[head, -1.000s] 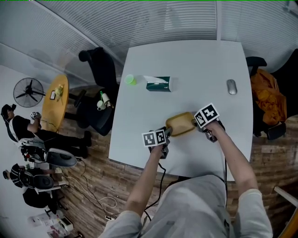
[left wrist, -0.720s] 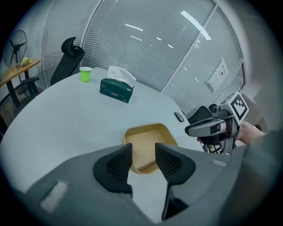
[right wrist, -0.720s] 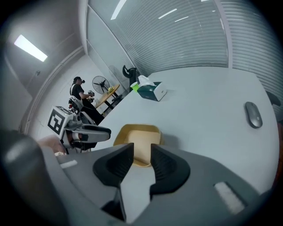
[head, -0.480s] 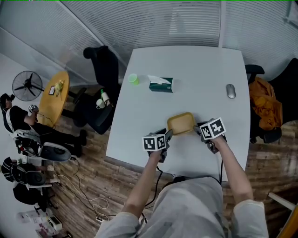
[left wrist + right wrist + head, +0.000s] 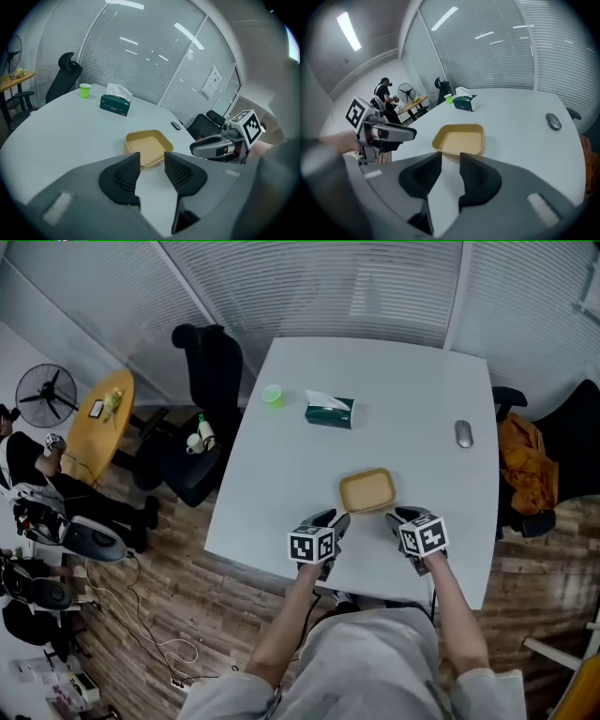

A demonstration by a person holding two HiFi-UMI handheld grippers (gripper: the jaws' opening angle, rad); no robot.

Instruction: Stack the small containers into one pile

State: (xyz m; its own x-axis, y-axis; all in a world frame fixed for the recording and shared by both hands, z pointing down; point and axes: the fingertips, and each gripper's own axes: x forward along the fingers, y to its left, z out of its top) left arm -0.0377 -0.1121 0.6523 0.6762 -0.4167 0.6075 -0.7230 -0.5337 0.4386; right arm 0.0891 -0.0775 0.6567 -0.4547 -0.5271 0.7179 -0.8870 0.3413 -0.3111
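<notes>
A pile of tan shallow containers (image 5: 367, 490) sits nested on the white table (image 5: 412, 381); it also shows in the left gripper view (image 5: 147, 147) and the right gripper view (image 5: 459, 139). My left gripper (image 5: 339, 518) hangs just short of the pile's near-left corner, open and empty. My right gripper (image 5: 394, 517) is at the near-right corner, also open with nothing between its fingers. Neither touches the pile. Each gripper view shows its own jaws (image 5: 152, 161) (image 5: 451, 161) a small gap apart, with bare table between.
A green tissue box (image 5: 330, 410) and a green cup (image 5: 273, 396) stand at the table's far left. A grey mouse (image 5: 463, 433) lies at the right. Office chairs (image 5: 202, 362) stand left of the table; an orange bag (image 5: 521, 460) sits to its right.
Both grippers have drawn back toward me from the sides of the tan pile, which now rests alone on the table.
</notes>
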